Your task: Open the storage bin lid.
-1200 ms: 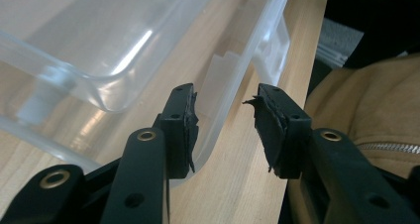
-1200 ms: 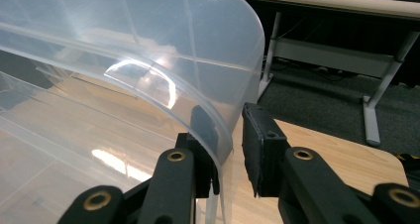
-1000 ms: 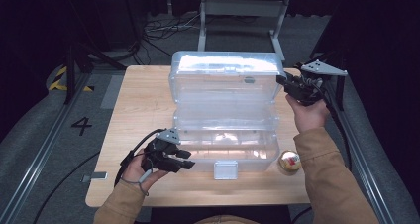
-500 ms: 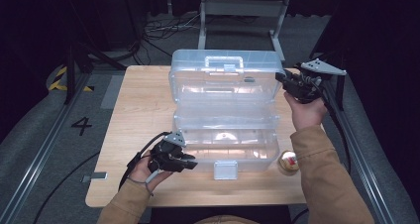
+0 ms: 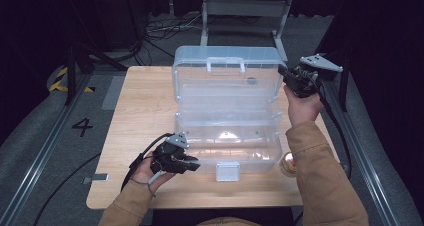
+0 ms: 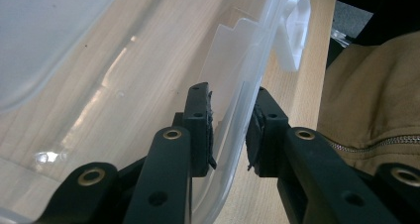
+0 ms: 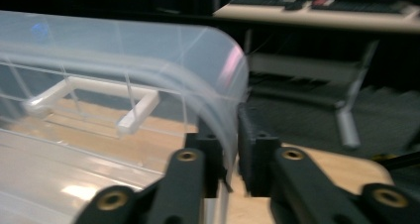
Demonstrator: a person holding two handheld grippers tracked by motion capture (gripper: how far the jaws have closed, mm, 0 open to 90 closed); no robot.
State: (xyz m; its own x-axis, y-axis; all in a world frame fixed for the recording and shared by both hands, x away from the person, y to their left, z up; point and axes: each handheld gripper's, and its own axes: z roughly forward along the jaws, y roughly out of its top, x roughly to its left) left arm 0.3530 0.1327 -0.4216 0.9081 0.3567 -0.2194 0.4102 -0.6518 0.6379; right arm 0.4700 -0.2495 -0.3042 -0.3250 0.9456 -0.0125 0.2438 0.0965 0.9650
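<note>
A: From above, where does it stand?
B: The box (image 5: 227, 131) lies mid-table, its lid (image 5: 225, 76) raised at the far side; closing is left.
A: Left gripper (image 6: 230, 130)?
B: Its jaws have just been closing and straddle the near wall without quite pinching it.
A: Right gripper (image 7: 232, 149)?
B: It has just tightened, clamped on the lid's right edge.

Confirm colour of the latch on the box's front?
White, slightly translucent latch on the clear plastic box; high view shows it best.
</note>
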